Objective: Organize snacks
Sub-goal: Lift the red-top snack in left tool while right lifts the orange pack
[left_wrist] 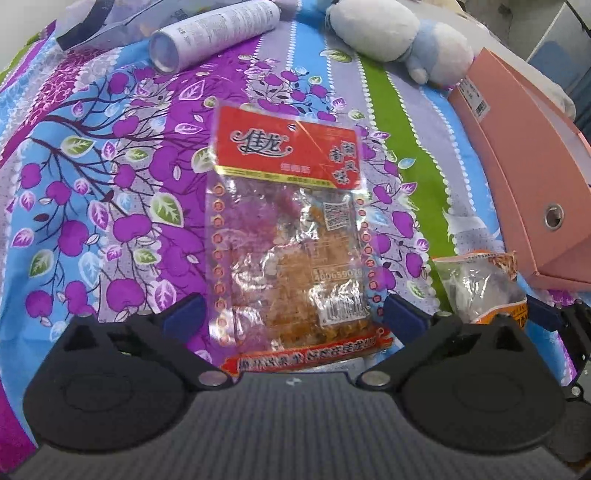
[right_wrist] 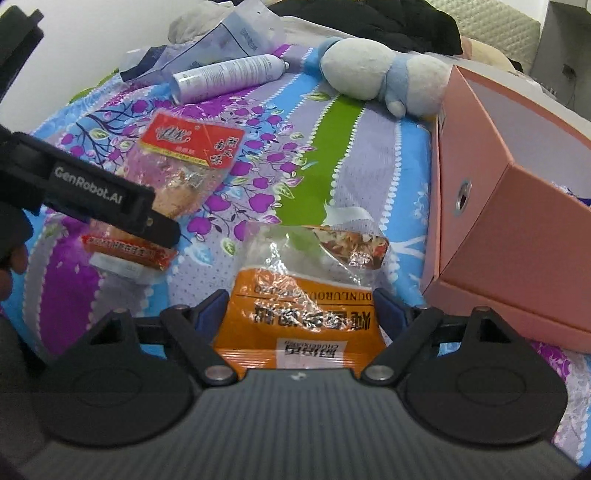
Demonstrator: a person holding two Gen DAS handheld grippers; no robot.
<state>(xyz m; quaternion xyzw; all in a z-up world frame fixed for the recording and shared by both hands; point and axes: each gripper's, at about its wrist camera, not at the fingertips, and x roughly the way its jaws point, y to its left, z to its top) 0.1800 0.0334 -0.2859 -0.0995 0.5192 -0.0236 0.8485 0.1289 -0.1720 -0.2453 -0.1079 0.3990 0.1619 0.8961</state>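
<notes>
Right wrist only: pink box [right_wrist: 517, 229] interior.

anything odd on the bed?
Non-snacks lie among the snacks: a spray can on its side and a plush toy by the pink box. The orange pack looks crumpled. Nothing spilled.

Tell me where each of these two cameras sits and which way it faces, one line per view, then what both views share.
Left wrist: sits on the left gripper, looking steeply down at the red snack packet between its open blue fingertips.
Right wrist: sits on the right gripper, facing down over the orange snack packet between its open fingers; the left gripper shows at its left edge.
Shared: both packets, the pink box, plush toy, white can, floral bedsheet.
</notes>
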